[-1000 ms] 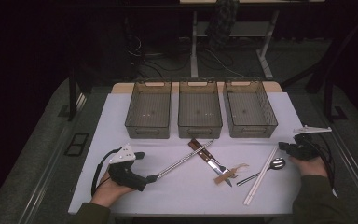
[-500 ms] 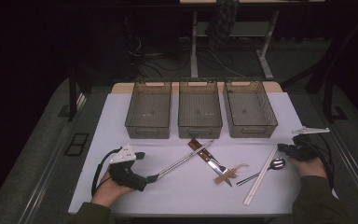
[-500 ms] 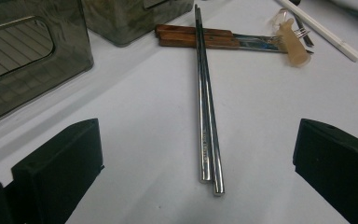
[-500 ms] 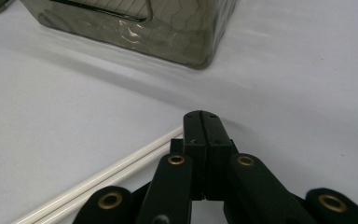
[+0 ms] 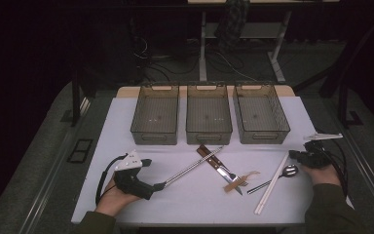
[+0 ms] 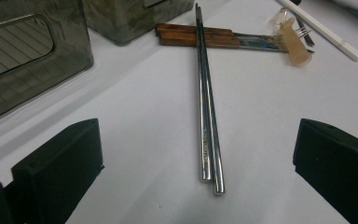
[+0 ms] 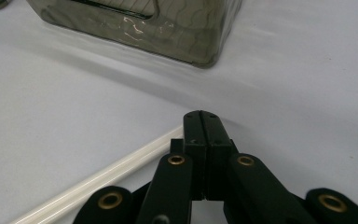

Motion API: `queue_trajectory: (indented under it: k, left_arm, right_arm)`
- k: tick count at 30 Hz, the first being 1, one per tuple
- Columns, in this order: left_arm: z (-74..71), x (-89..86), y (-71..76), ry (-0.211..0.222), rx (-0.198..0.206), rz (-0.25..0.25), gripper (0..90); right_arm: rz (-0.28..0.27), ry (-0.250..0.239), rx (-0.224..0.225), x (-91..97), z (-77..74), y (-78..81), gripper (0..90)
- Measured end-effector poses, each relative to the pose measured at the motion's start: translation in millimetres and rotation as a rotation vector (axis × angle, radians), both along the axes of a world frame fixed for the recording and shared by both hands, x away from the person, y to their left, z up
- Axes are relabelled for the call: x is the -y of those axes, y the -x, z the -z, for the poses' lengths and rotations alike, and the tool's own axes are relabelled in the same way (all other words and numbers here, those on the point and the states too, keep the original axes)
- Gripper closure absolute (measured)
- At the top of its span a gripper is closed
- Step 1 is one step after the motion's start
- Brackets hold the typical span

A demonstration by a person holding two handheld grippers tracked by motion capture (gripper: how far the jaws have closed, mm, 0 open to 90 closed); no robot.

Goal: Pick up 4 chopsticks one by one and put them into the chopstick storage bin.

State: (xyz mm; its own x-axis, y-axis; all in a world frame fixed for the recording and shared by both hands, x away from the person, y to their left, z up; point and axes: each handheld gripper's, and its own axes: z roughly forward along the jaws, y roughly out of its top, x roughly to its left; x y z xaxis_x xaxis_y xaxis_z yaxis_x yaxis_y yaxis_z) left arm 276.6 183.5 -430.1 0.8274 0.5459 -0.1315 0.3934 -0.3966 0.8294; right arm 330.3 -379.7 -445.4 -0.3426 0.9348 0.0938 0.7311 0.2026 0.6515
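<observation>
A pair of metal chopsticks (image 5: 192,167) (image 6: 205,116) lies slantwise on the white table, its far end across a wooden-handled knife (image 5: 214,161) (image 6: 196,37). My left gripper (image 5: 154,174) (image 6: 198,128) rests low on the table, open wide, with the chopsticks' near ends between its jaws and untouched. At the right edge my right gripper (image 5: 297,157) (image 7: 201,116) is shut on nothing, its tip just past the top end of the white chopsticks (image 5: 271,184) (image 7: 98,179). A spoon (image 5: 289,170) lies beside them.
Three dark see-through bins (image 5: 153,137) (image 5: 209,137) (image 5: 265,136) stand in a row at the back of the table. A beige piece (image 5: 236,183) (image 6: 296,46) and a fork lie by the knife's blade. One bin's corner (image 7: 168,28) stands ahead of the right gripper.
</observation>
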Motion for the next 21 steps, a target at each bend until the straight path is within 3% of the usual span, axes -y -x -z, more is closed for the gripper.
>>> queue_trajectory:
  k: [21]
  left_arm:
    - [0.4,0.2,-0.2,-0.006,-0.004,0.001,0.0]
  right_arm:
    - [-0.024,0.013,-0.006,-7.1,0.7,-1.5,89.2]
